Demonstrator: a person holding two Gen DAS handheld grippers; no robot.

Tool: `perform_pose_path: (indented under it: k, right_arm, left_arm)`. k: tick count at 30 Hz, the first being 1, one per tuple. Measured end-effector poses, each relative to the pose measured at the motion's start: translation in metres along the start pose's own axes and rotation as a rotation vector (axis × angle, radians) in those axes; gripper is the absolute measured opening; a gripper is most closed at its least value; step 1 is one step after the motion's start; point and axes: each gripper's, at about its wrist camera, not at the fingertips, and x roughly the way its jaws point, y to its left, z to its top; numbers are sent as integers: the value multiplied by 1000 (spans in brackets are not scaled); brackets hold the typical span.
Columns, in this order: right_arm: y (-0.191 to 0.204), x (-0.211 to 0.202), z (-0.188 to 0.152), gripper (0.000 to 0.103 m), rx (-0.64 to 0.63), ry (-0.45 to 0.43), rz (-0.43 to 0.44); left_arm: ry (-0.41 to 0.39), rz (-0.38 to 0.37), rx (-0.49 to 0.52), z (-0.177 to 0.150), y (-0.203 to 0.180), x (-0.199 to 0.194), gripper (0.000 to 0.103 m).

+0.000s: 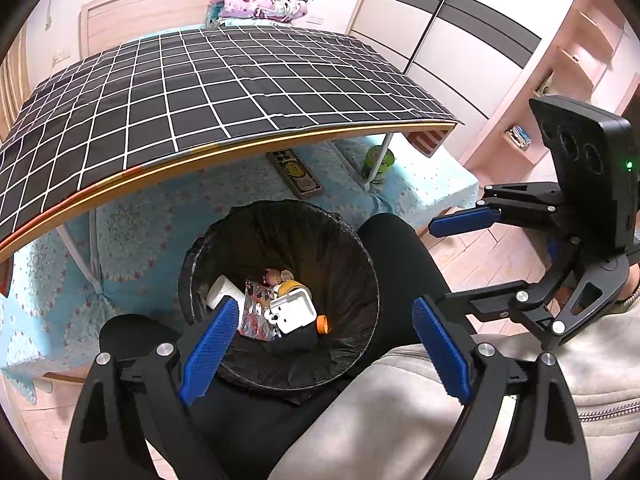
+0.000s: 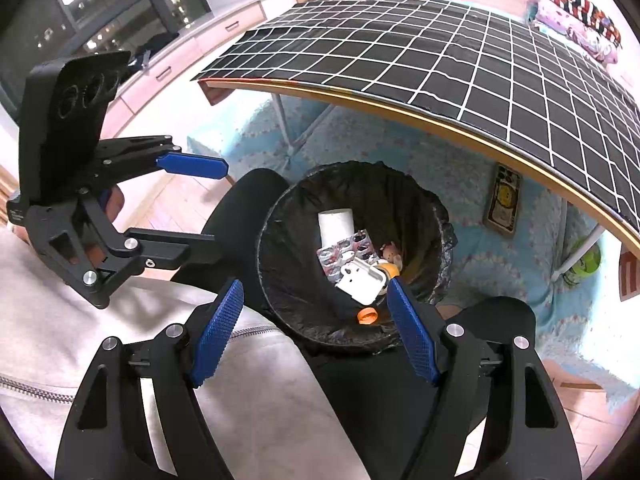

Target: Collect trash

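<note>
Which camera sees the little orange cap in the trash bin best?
The right wrist view: the orange cap lies whole and unobstructed in the bin. In the left wrist view the white case partly hides it.

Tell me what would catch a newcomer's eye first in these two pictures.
First, the black grid-patterned tabletop that spans the upper part of both views. Below its edge stands a bin lined with a black bag, holding a white case, a white tube, a foil blister pack and an orange cap. Both the left hand-held gripper and the right hand-held gripper hang open above the bin, holding nothing.
</note>
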Motion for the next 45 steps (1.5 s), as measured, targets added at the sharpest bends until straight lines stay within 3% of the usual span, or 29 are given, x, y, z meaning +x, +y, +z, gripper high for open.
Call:
perform_pose_path:
  k: [45]
  right_arm:
    - [1,-1,-1,74,0,-6,1]
  left_arm:
    - [4,3,6,2,0,4,85]
